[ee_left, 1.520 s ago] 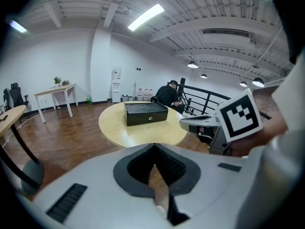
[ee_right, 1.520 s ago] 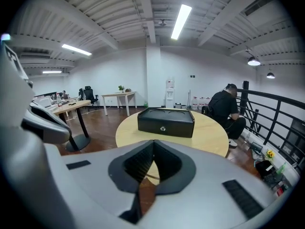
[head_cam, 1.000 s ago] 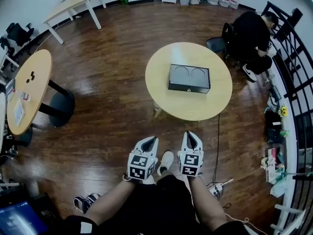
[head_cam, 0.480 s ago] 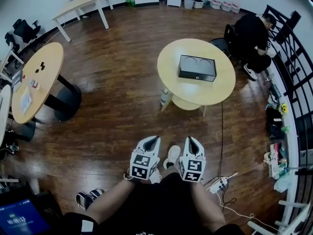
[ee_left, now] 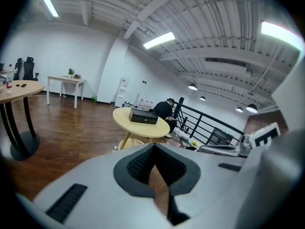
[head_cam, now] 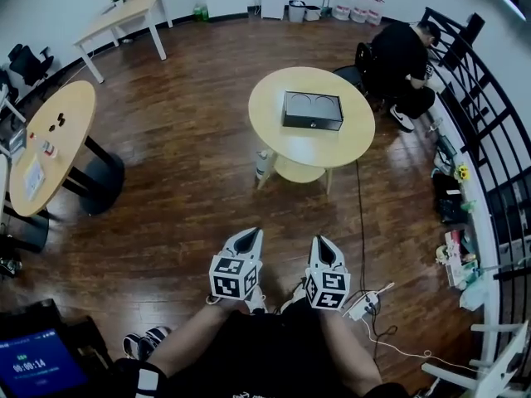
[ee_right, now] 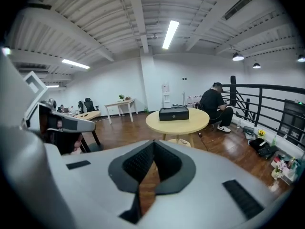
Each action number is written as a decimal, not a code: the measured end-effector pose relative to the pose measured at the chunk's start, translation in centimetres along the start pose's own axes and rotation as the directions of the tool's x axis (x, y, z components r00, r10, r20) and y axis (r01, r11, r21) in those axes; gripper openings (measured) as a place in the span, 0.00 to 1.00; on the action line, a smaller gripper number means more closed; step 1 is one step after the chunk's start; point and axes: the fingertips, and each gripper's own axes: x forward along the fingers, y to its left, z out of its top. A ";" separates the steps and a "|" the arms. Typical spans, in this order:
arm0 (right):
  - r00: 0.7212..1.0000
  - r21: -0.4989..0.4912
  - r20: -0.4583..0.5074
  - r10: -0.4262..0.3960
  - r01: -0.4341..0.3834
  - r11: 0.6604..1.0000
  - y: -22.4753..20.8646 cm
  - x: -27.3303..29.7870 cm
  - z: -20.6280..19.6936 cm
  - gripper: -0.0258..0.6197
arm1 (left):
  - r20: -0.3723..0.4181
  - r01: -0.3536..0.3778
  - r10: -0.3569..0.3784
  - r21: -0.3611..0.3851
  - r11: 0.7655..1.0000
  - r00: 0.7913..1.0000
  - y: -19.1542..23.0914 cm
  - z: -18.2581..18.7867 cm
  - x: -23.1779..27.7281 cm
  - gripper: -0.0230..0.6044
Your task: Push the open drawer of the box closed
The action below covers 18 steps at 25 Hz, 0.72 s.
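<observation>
A black box sits on a round wooden table far ahead of me. Its front, with a small knob, faces me, and I cannot tell from here how far its drawer stands out. The box is small in the left gripper view, and the box is also small in the right gripper view. My left gripper and right gripper are side by side over the floor near my legs, well short of the table. Both are shut and hold nothing.
A person sits just beyond the table. A bottle stands on the floor at the table's left. A power strip and cable lie to my right. A black railing runs along the right. Another round table stands far left.
The head view has shifted, and the table with the box now looks a little smaller and farther up the frame. Both grippers stay shut, low in front of me.
</observation>
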 end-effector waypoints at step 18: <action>0.992 -0.045 0.069 0.109 -0.106 0.993 -5.9 -6.8 0.7 0.05 | -0.009 -0.053 0.054 0.113 0.992 0.998 -10.1 -2.2 -0.4 0.04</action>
